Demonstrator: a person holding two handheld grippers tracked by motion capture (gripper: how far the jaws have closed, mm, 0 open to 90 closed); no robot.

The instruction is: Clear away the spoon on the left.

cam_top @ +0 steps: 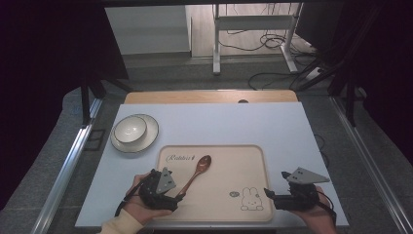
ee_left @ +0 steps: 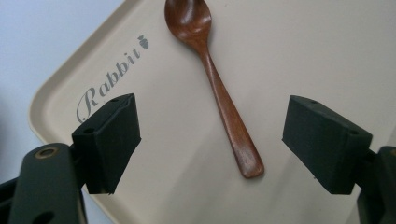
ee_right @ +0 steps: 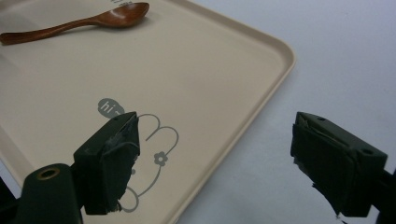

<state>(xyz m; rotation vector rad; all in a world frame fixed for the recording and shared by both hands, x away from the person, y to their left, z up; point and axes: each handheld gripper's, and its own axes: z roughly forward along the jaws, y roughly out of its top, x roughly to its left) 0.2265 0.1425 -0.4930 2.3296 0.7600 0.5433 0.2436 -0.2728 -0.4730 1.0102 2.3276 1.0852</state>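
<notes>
Left gripper (ee_left: 212, 142) hovers with jaws spread wide over the handle end of a brown wooden spoon (ee_left: 215, 88), gripping nothing. That spoon lies flat on the beige rectangular tray (cam_top: 219, 204) on the pale tabletop (cam_top: 219, 122). Right gripper (ee_right: 212, 165) gapes empty, straddling the tray's edge.

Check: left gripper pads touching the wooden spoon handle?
Apart. The left gripper view shows the left gripper open, bare tray between each pad and the wooden spoon.
</notes>
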